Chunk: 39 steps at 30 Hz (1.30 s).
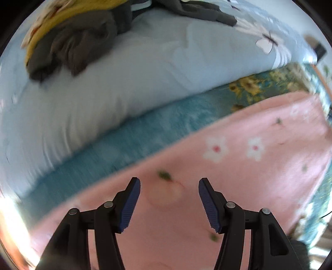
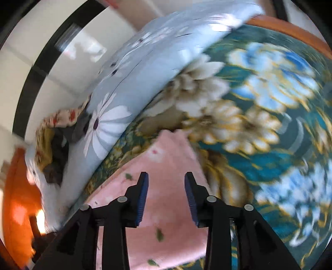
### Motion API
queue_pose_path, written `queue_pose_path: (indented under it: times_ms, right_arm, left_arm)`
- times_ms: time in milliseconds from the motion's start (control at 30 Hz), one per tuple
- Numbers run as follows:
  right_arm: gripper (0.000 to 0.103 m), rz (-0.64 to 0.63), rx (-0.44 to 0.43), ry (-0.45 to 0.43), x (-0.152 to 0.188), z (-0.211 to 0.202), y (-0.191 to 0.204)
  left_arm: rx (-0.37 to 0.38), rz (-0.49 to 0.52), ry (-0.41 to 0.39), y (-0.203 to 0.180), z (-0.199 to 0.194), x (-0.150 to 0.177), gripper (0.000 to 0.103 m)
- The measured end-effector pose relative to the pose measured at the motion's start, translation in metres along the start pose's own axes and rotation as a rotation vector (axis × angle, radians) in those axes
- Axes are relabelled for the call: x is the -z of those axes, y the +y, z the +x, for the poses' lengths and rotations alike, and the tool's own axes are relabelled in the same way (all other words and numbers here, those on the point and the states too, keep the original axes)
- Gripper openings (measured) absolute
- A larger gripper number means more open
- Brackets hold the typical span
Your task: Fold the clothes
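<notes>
Two claws, both mine, hang over a pink flowered cloth (image 1: 238,157) spread on the teal floral bedspread (image 2: 269,124). My left claw (image 1: 169,205) stands wide apart, pads clear of the pink fabric below, nothing between them. My right claw (image 2: 166,199) is parted too, empty, above the cloth's corner. Beyond lies a pale blue daisy-print quilt (image 1: 134,68), with crumpled brown garments (image 1: 76,45) heaped on it beside something yellow (image 1: 62,18).
</notes>
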State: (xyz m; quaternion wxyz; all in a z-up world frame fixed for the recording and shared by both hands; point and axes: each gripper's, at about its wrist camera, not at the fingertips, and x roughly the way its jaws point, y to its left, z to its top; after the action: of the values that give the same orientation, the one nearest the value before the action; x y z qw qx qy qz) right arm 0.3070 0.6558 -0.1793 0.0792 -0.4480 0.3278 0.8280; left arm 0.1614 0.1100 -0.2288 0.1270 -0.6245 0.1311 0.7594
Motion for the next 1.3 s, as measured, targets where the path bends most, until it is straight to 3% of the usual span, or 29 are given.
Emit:
queue_pose_path:
  times_ms: [67,200,400,433,500,600,767,900,1033,1100,1167,1267,1300]
  right_arm:
    - [0.042,-0.021,0.043,-0.001,-0.008,0.009,0.004]
    - [0.042,-0.013,0.075,0.020,-0.028,0.029,-0.001]
    - [0.041,-0.064,0.048,0.093,-0.041,0.051,0.010]
    - [0.039,-0.068,0.057,0.106,-0.042,0.054,0.011]
    - [0.013,-0.078,0.071,0.129,-0.042,0.060,0.012]
    - [0.008,-0.106,0.053,0.140,-0.040,0.058,0.017]
    - [0.006,-0.008,0.004,0.021,-0.059,0.033,0.001]
    - [0.006,-0.047,0.063,0.092,-0.056,0.055,0.003]
    - [0.011,0.006,0.000,0.072,-0.054,0.044,-0.003]
    - [0.029,0.004,0.008,0.047,-0.048,0.025,-0.005]
    - [0.033,0.014,0.033,0.028,-0.039,0.009,-0.011]
    - [0.049,0.096,0.038,0.033,-0.012,-0.010,-0.029]
    - [0.049,0.134,0.039,0.036,0.000,-0.015,-0.038]
  left_arm:
    - [-0.052,0.039,0.004,0.004,0.007,-0.008,0.062]
    - [-0.035,0.016,0.026,0.013,0.019,-0.007,0.062]
    - [-0.036,0.018,0.032,0.013,0.022,0.002,0.063]
    - [-0.037,0.015,0.032,0.014,0.021,0.001,0.063]
    - [-0.039,0.010,0.028,0.016,0.018,0.000,0.063]
    - [-0.044,0.008,0.020,0.017,0.014,-0.001,0.063]
    - [-0.056,0.013,0.019,0.018,0.015,0.001,0.063]
    - [-0.062,-0.018,0.019,0.022,0.015,0.000,0.063]
    - [-0.062,-0.047,0.004,0.026,0.006,0.001,0.063]
    - [-0.057,-0.084,-0.013,0.028,-0.004,0.004,0.063]
    - [-0.039,-0.133,-0.029,0.030,-0.013,0.009,0.063]
    - [0.036,-0.212,-0.026,0.025,-0.020,0.024,0.063]
    - [0.052,-0.211,-0.024,0.020,-0.022,0.030,0.063]
